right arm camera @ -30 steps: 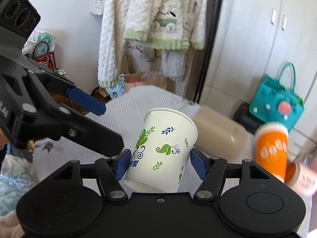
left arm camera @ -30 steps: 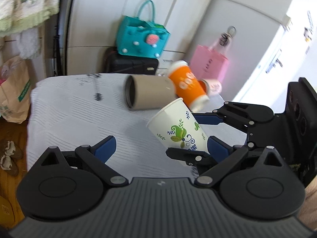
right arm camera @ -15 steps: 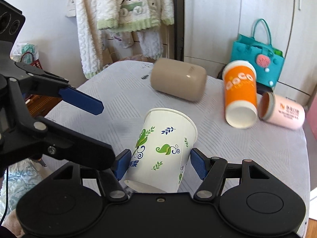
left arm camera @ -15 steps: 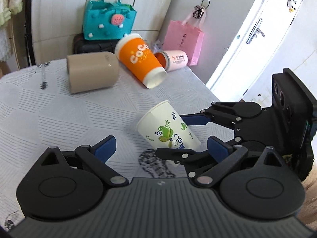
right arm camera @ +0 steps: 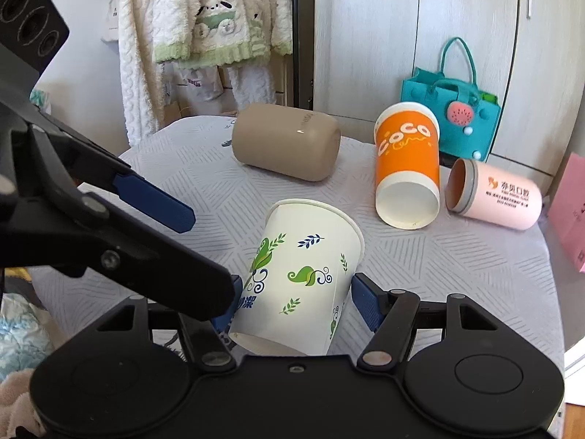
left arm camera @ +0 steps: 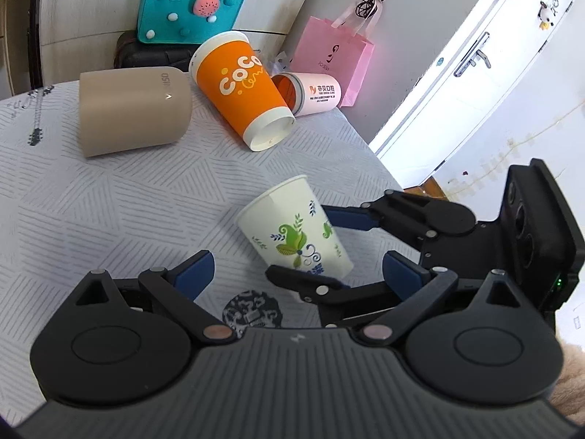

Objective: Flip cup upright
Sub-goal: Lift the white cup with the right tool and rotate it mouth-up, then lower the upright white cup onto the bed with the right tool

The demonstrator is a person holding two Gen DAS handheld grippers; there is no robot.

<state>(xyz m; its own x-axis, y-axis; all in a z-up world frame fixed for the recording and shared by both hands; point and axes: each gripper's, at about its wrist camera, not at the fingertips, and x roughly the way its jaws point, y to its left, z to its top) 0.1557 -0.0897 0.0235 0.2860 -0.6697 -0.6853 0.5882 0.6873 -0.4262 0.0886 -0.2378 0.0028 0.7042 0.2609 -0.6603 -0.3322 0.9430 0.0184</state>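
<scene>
White leaf-print cup (right arm camera: 303, 278) tilted, rim up-away | right gripper (right arm camera: 296, 303) clamps it | left gripper (left arm camera: 296, 270) wide

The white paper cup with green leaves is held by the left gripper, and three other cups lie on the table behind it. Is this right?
Not quite: the right gripper holds the white paper cup, as the right wrist view shows. The left gripper is open and empty. Three other cups do lie behind.
</scene>
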